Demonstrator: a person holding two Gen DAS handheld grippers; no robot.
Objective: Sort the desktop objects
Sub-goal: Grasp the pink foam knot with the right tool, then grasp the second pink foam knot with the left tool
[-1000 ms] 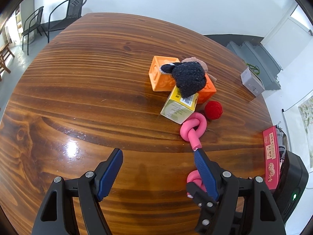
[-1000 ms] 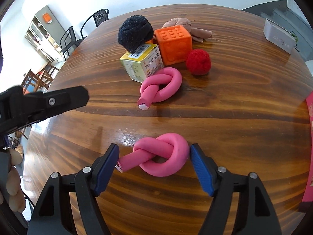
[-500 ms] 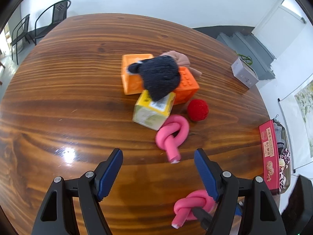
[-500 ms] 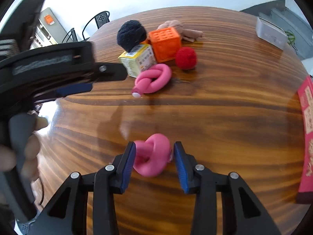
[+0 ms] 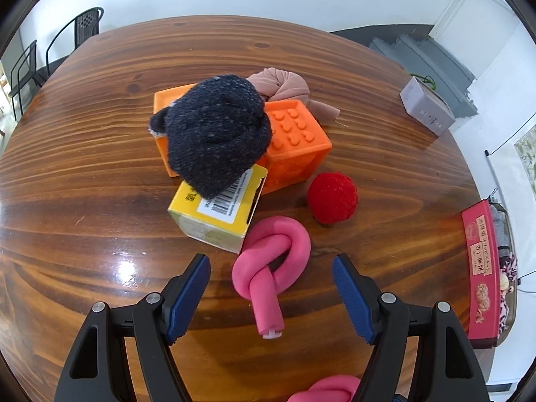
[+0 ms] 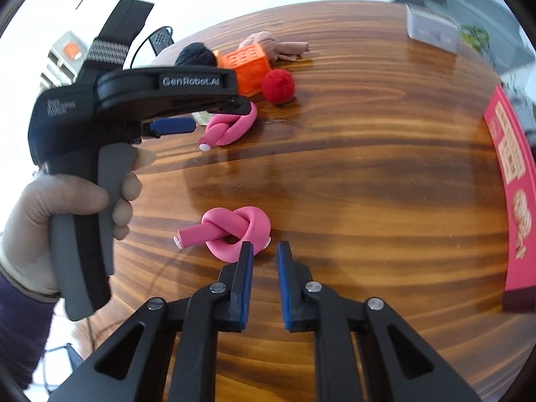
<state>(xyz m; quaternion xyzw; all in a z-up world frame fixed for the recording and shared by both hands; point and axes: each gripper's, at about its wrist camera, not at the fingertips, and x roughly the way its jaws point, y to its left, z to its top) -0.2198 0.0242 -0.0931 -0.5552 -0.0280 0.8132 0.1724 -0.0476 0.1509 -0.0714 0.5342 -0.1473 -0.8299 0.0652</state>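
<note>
A pink knotted foam curler [image 5: 273,261] lies on the wooden table [image 5: 100,174], between the blue pads of my open left gripper [image 5: 271,278], which is empty. A second pink knot [image 6: 231,231] lies on the table just ahead and left of my right gripper [image 6: 264,258], whose jaws stand narrowly apart with nothing between them. Behind are a yellow box [image 5: 217,214], a dark knitted ball [image 5: 217,137] resting on it, two orange cubes [image 5: 294,144], a red pompom [image 5: 332,197] and a beige rolled cloth [image 5: 284,83].
A grey box [image 5: 427,110] stands at the table's far right edge. A red flat box [image 5: 482,278] lies at the right edge. The hand holding the left gripper fills the left of the right wrist view [image 6: 77,201]. Chairs [image 5: 77,30] stand beyond the table.
My left gripper has moved forward until the first pink knot sits between its pads. My right gripper has let go of the second knot, pulled back and narrowed; the knot now lies on the table.
</note>
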